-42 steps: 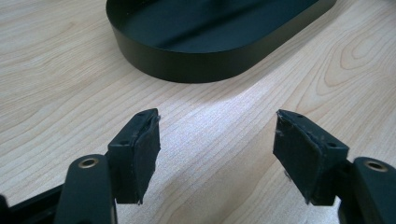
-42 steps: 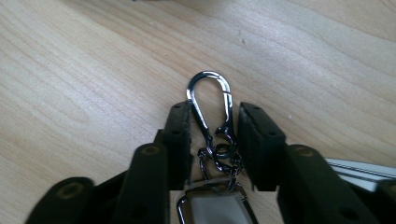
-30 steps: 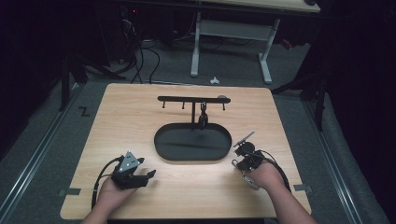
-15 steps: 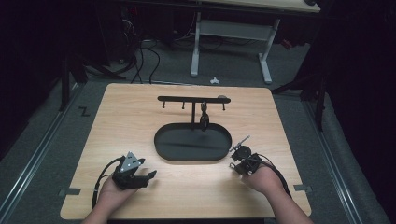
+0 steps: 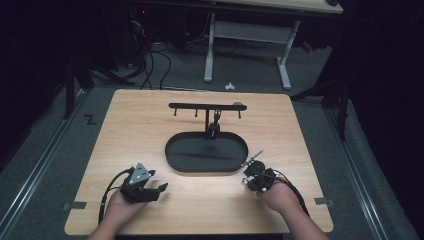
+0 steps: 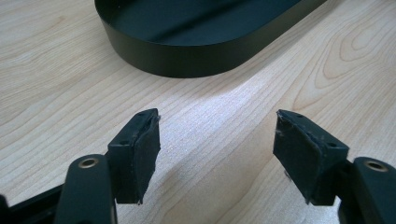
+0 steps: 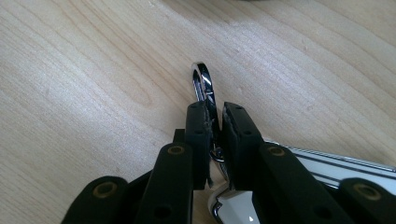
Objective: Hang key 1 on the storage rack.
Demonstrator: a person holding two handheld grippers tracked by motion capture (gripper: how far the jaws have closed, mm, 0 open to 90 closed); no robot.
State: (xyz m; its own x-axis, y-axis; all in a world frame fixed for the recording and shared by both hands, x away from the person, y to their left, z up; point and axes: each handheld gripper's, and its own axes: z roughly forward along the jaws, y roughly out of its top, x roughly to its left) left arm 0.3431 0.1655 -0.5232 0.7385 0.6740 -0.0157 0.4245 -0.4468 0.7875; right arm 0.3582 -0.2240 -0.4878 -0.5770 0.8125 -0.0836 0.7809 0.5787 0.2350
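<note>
My right gripper (image 7: pixel 214 122) pinches a silver clasp (image 7: pixel 204 84) just right of the black oval tray (image 5: pixel 206 165); its jaws have just eased slightly. My left gripper (image 6: pixel 217 154) gapes empty beside the tray's front left.

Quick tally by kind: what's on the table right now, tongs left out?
Tray: 1
Hook rack: 1
Items hanging on the rack: 1
Metal clips: 1
Total: 4
</note>
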